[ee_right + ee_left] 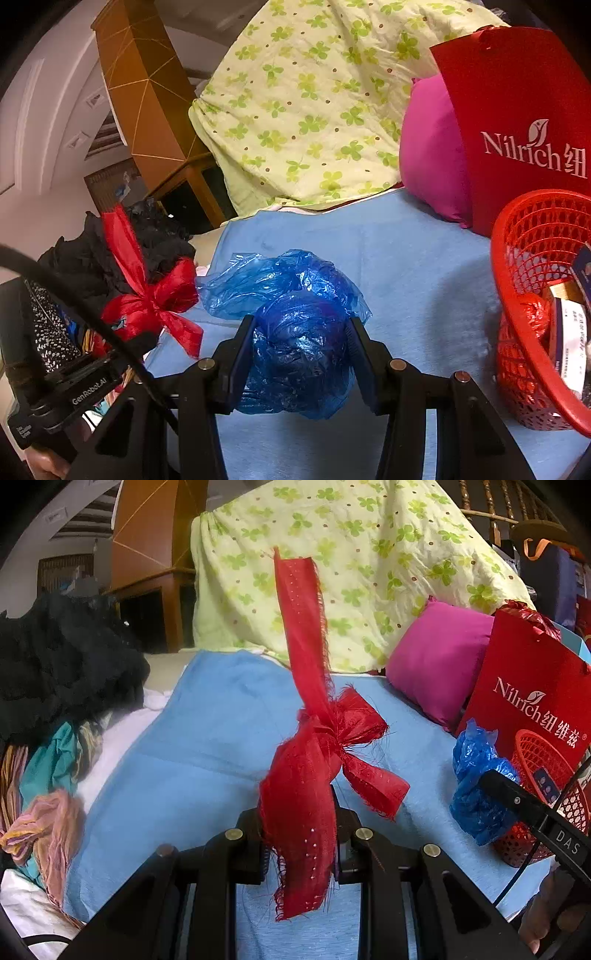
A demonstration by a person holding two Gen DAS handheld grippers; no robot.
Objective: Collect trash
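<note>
A: Left claw (298, 843) first. Clamped on the red ribbon (314, 746), frayed bow lifted clear of the blue sheet (207, 738), one tail sticking up, one drooping between the fingers.

B: Right claw (300, 360)?

A: Squeezing a crumpled blue plastic bag (295, 332), wad between both fingers, loose end spilling forward over the blue sheet (406, 266). Can't tell if it touches the sheet.

B: Trash container?

A: Red mesh basket (532, 243) on the sheet, right of the blue bag. Something red and some printed packs already inside. Red Nilrich bag (517, 110) stands just behind it, pink pillow (432, 155) beside that.

B: Anything else?

A: Green clover quilt (332, 554) heaped at the back, black clothing pile (55, 657) on the left. In the left view the right claw (495, 786) with the blue plastic bag (476, 775) sits in front of the basket (539, 753).
</note>
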